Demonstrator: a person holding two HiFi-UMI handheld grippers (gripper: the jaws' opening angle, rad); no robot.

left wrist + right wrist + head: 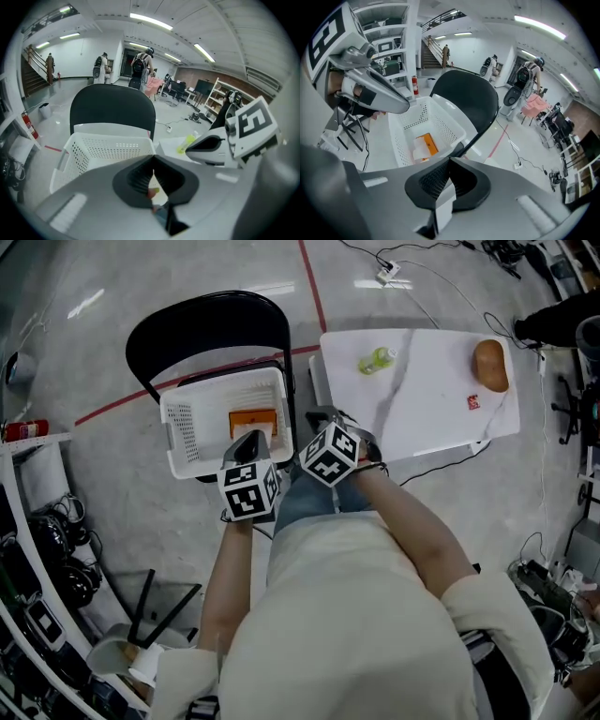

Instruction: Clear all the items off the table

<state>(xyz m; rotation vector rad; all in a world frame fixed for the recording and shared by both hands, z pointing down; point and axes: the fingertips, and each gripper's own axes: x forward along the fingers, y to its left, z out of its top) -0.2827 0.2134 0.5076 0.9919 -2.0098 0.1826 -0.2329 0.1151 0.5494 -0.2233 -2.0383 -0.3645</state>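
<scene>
Both left gripper (249, 441) and right gripper (323, 420) jaws together, empty, beside basket (177, 424) | we see orange packet (253, 422) inside | floor left of basket open

Head view: steeply down on basket (178, 427), chair (202, 324), counter (422, 399). Left gripper view, right gripper view: low, close, facing same basket, chair.

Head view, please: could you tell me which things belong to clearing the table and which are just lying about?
For the job:
table
green bottle
brown bread-like item
small red item
white basket, with an orange box inside

Just lying about:
fire extinguisher
power strip and its floor cables
</scene>
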